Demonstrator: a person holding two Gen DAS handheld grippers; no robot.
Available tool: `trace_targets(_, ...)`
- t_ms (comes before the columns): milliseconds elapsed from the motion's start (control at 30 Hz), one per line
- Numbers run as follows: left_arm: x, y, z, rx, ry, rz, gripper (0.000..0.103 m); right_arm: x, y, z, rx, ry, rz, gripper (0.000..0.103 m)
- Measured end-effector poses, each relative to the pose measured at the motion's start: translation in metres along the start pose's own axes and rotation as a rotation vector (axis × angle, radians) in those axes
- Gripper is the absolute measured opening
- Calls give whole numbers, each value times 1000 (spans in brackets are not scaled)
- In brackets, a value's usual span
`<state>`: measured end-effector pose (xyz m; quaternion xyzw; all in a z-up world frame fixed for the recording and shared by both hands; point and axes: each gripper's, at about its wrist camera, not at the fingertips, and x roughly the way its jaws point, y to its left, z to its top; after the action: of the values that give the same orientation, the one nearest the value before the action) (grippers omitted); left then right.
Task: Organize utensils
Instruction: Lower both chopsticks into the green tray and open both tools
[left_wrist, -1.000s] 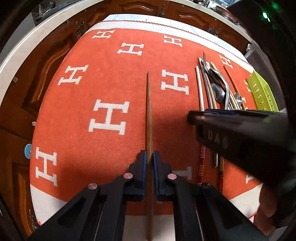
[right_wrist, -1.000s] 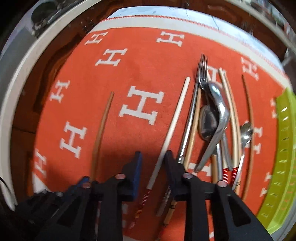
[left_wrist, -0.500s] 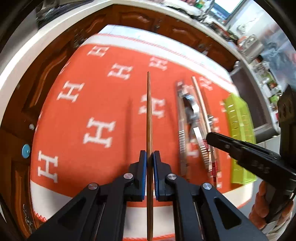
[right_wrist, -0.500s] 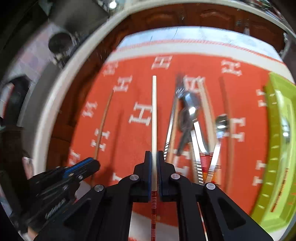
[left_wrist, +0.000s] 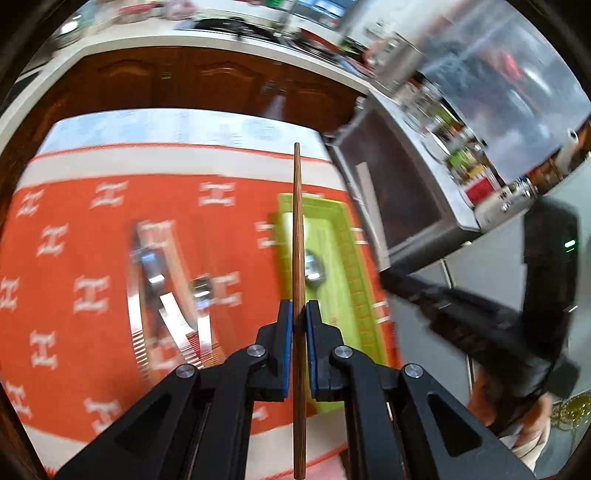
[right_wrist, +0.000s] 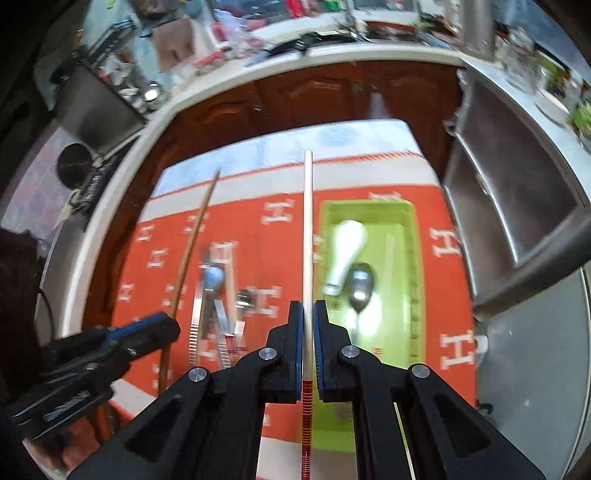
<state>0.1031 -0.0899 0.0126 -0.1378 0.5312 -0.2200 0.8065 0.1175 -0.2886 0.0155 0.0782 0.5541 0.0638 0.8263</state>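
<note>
My left gripper (left_wrist: 299, 317) is shut on a dark brown chopstick (left_wrist: 297, 236) and holds it in the air above the green tray (left_wrist: 351, 258). My right gripper (right_wrist: 307, 314) is shut on a pale chopstick (right_wrist: 307, 229) with a red banded end, held just left of the green tray (right_wrist: 410, 236). The tray holds a white spoon (right_wrist: 345, 251) and a metal spoon (right_wrist: 361, 286). The left gripper (right_wrist: 147, 328) with its brown chopstick (right_wrist: 192, 251) shows at the left of the right wrist view. The right gripper (left_wrist: 461, 314) shows at the right of the left wrist view.
A blurred pile of metal cutlery and chopsticks (left_wrist: 166, 295) lies on the orange H-patterned cloth (left_wrist: 92, 240), left of the tray. It also shows in the right wrist view (right_wrist: 221, 306). A steel sink (right_wrist: 517, 206) is to the right. Wooden cabinets (right_wrist: 314, 99) stand beyond the table.
Both grippers have lifted their chopsticks higher and swung right toward the green tray. The cutlery pile has slid to the left in both views.
</note>
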Motion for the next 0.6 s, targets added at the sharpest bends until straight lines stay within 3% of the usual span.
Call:
trace_targets(233, 76, -51, 6, 58, 74, -4, 5, 57, -75, -11, 119, 97, -8, 5)
trace_targets(467, 142, -43, -5, 59, 167, 51, 5, 94, -98, -18, 128, 139, -30, 6)
trace_targets(600, 154, -36, -8, 43, 198, 74, 19, 112, -104, -15, 121, 125, -65, 8)
